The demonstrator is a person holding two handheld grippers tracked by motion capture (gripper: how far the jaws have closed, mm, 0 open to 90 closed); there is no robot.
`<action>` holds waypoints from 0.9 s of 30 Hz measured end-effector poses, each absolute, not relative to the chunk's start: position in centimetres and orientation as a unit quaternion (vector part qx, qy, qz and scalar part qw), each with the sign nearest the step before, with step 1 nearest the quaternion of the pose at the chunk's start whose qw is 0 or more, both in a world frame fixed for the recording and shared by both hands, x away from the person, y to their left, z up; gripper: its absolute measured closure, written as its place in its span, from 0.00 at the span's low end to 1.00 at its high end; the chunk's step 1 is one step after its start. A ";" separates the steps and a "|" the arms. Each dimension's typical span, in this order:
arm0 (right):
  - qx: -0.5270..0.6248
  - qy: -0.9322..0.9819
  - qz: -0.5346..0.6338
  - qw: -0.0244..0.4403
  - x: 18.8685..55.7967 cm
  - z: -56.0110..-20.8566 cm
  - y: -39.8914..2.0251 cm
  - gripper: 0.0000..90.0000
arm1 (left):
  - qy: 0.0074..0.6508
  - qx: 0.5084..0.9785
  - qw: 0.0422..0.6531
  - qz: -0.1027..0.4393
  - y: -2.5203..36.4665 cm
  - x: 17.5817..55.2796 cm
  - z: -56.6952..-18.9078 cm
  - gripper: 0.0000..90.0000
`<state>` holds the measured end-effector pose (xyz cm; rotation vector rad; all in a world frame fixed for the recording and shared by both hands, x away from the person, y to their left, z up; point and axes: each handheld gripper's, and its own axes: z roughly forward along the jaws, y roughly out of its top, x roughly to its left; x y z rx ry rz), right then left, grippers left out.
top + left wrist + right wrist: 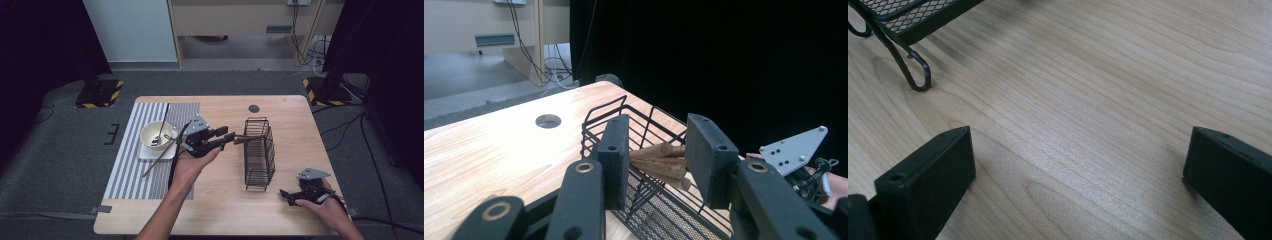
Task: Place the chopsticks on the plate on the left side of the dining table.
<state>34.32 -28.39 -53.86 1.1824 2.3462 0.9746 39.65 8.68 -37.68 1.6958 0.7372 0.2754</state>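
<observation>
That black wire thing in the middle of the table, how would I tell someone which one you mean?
Start at the wooden table. Right of the striped mat with its white bowl stands a tall black wire basket, with the left gripper at its rim. It is the one see-through cage there, and brown wooden sticks poke out of it.

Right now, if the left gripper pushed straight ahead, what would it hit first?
Probably the brown wooden sticks lying in the black wire basket, just beyond the left gripper; its fingers flank their ends without pressing. Depth is uncertain.
</observation>
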 end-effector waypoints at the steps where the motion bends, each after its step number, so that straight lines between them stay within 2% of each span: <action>1: 0.416 0.825 0.343 0.169 34.3 -53.9 -28.4 0.00 | 0.317 0.731 0.592 0.120 8.6 39.7 -37.7 0.68; 27: 0.416 0.825 0.343 0.169 34.3 -53.9 -28.4 0.00 | 0.331 0.743 0.566 0.134 8.0 41.1 -37.8 0.77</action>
